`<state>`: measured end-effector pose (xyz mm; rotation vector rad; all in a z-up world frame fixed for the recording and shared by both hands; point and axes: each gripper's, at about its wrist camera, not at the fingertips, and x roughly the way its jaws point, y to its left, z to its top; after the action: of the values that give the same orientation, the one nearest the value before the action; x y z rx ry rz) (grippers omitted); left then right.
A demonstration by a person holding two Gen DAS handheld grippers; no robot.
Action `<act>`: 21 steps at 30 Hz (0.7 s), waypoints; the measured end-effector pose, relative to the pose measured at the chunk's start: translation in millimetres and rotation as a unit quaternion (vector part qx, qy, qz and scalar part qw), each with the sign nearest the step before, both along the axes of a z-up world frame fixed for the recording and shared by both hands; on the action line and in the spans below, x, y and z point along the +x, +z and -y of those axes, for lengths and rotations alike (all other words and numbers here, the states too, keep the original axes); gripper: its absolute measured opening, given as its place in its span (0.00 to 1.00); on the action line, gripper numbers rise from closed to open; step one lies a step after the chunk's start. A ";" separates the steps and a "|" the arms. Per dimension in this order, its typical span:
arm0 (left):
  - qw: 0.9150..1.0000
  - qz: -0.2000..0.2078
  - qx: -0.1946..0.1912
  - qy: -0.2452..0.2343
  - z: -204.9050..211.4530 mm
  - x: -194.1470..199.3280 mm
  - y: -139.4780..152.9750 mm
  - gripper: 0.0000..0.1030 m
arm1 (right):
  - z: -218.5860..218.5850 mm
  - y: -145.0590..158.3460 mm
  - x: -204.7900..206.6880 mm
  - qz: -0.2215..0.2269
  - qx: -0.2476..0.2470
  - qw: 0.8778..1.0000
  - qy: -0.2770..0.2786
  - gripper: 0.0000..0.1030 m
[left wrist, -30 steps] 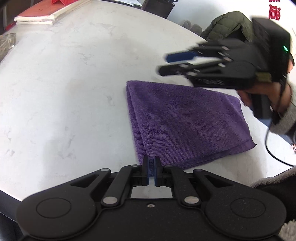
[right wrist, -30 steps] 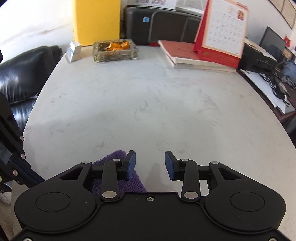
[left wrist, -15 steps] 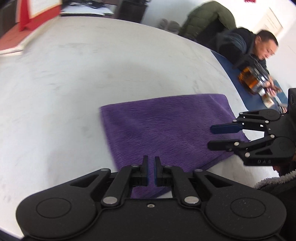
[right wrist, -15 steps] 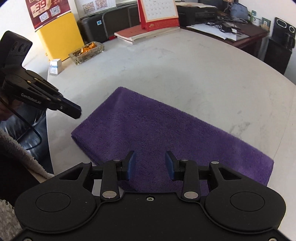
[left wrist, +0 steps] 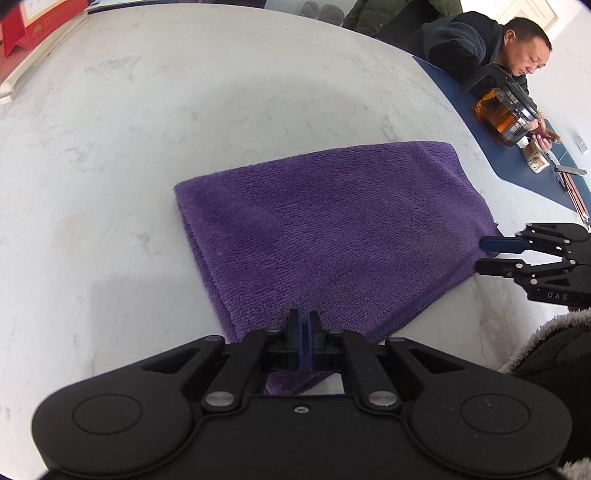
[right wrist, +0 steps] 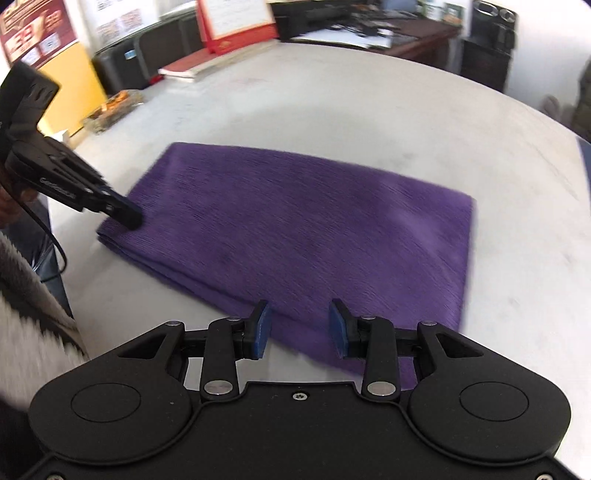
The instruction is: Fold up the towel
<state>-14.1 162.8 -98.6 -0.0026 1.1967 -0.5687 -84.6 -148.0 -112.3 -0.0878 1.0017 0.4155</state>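
Note:
A purple towel (left wrist: 325, 229) lies folded and flat on the white marble table (left wrist: 147, 110). My left gripper (left wrist: 303, 328) is shut, its tips low over the towel's near corner; nothing shows between the pads. In the right wrist view the left gripper (right wrist: 131, 219) touches or hovers at the towel's (right wrist: 303, 221) left corner; I cannot tell which. My right gripper (right wrist: 298, 328) is open above the towel's near edge. From the left wrist view the right gripper (left wrist: 487, 255) sits at the towel's right corner, with nothing gripped.
A person sits at the far right behind a glass teapot (left wrist: 504, 114) on a blue mat (left wrist: 517, 162). A red desk calendar (right wrist: 236, 26), books, a glass ashtray (right wrist: 110, 110) and a yellow box (right wrist: 79, 77) line the table's far edge.
The right gripper swung from above the towel's far side down to its right corner and rolled. The left gripper shifted a little over the near corner. Both kept their jaw widths.

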 end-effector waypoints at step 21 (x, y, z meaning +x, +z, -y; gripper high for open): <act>1.000 -0.004 -0.012 -0.018 0.2 23.7 -3.2 0.04 | -4.8 4.5 60.3 0.029 0.001 1.000 0.010 0.32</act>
<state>9.7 162.7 -101.8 -0.0036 1.1992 -0.6144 -24.4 -143.2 -107.8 -0.1072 0.9434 0.4311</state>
